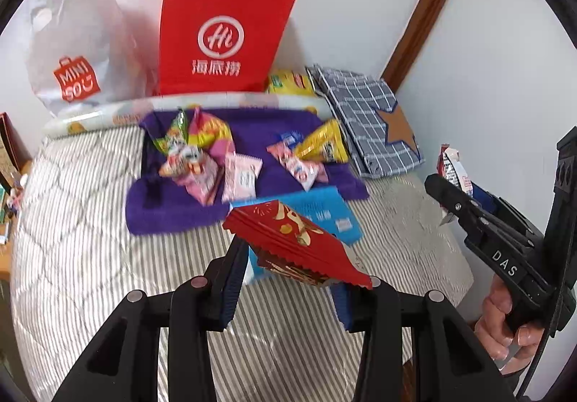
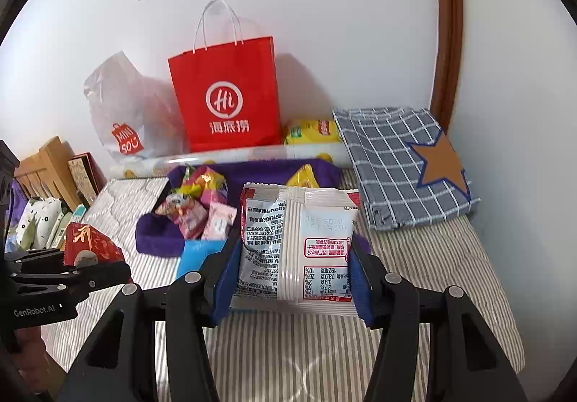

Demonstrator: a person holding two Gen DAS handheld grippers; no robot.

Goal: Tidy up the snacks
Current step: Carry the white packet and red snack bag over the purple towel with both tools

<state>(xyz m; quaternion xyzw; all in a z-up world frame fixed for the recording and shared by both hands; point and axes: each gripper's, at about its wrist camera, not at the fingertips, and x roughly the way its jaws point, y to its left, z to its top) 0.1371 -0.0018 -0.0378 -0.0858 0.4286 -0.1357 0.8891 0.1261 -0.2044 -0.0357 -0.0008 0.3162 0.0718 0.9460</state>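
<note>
My left gripper [image 1: 288, 275] is shut on a red snack packet with gold print [image 1: 295, 243], held above the striped bed; it also shows in the right wrist view [image 2: 90, 243]. My right gripper [image 2: 292, 275] is shut on a white snack packet with red print [image 2: 299, 247], seen edge-on at the right of the left wrist view [image 1: 455, 171]. Several snack packets [image 1: 202, 160] lie on a purple cloth [image 1: 252, 124] ahead. A blue packet [image 1: 324, 210] lies at the cloth's near edge, partly hidden by the red packet.
A red paper bag [image 1: 223, 37] and a white plastic Miniso bag [image 1: 79, 48] stand against the wall. A yellow chip bag [image 1: 288, 82] lies behind a rolled mat [image 1: 108, 113]. A folded checked cloth with a star [image 1: 375, 120] lies at the right. Wooden furniture [image 2: 47, 167] is left.
</note>
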